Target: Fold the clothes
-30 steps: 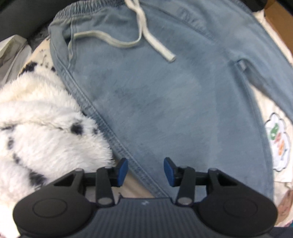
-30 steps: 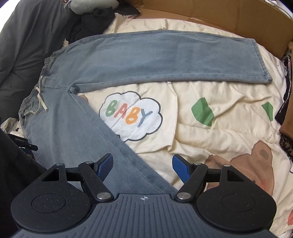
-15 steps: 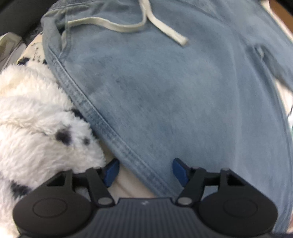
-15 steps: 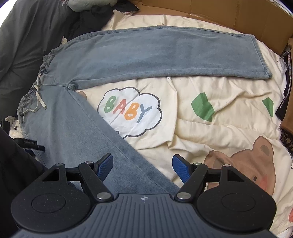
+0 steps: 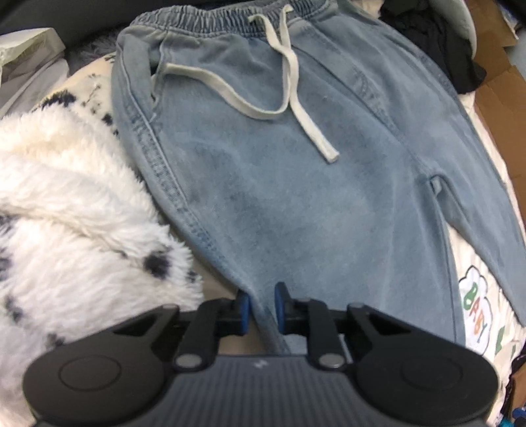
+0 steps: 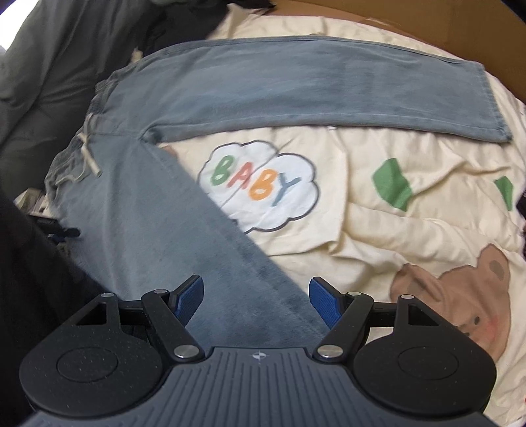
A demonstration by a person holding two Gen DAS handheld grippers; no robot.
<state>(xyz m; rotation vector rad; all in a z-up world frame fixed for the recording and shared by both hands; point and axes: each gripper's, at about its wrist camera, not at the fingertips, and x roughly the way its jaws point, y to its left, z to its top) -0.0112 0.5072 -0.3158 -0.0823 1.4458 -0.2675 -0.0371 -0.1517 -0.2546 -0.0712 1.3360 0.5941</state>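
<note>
Left wrist view. The left tool [image 5: 261, 307] points steeply down at the near edge of the light-blue denim trousers [image 5: 296, 203]. Its jaws are closing, and the stitched side seam of the trousers runs between the two blue pads [image 5: 244, 312], which stand narrowly apart and appear to pinch the fabric. The elastic waistband [image 5: 227, 19] lies at the far side, with the white drawstring [image 5: 292, 82] trailing across the front panel. A white fluffy throw with dark spots [image 5: 72, 223] lies to the left, touching the trousers' seam. A cream bedsheet [image 5: 480, 315] printed with "BABY" shows at the right.

Right wrist view. The right tool [image 6: 256, 300] hovers over the near trouser leg [image 6: 171, 249] with its jaws wide apart; nothing is gripped, though the leg's edge passes beneath the gap between the pads. The trousers lie flat on the bedsheet [image 6: 378, 236] with legs spread in a V: the far leg [image 6: 296, 95] stretches rightward, its hem at the right. The "BABY" cloud print [image 6: 259, 184] sits between the legs. A brown bear print [image 6: 466, 295] lies near right. Brown cardboard [image 6: 411, 19] borders the far edge.
</note>
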